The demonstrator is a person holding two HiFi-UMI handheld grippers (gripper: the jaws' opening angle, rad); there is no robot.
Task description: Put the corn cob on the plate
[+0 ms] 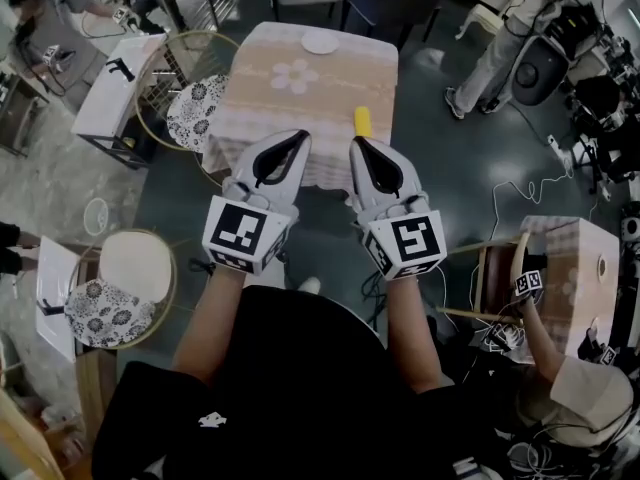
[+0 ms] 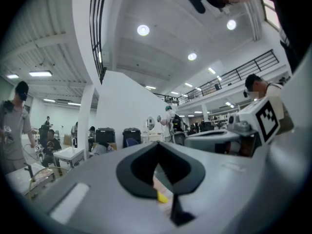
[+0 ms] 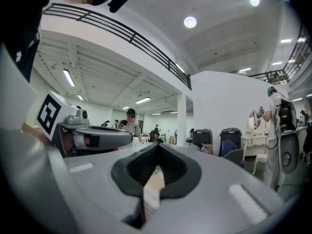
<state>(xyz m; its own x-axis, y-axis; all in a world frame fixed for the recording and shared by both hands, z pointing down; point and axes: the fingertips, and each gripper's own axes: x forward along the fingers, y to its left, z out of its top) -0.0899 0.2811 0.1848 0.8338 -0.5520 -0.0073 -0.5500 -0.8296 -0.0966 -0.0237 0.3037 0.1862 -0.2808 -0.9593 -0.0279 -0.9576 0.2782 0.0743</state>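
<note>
A yellow corn cob (image 1: 363, 121) lies on the near right part of a small table (image 1: 262, 118) covered with a beige flowered cloth. A white plate (image 1: 320, 42) sits at the table's far edge. My left gripper (image 1: 304, 135) and right gripper (image 1: 353, 142) are held side by side just in front of the table's near edge, both shut with nothing in them. The right gripper's tips are close below the cob, not touching it. In the left gripper view, a bit of the yellow corn cob (image 2: 162, 197) shows through the gap under the shut left gripper (image 2: 157, 146). Only tablecloth shows under the shut right gripper (image 3: 158, 146).
A round chair with a floral cushion (image 1: 197, 111) stands left of the table, another chair (image 1: 108, 313) at lower left. A white side table (image 1: 115, 83) is further left. A person (image 1: 490, 48) stands at the back right, and someone sits by a wooden box (image 1: 570, 268) at right.
</note>
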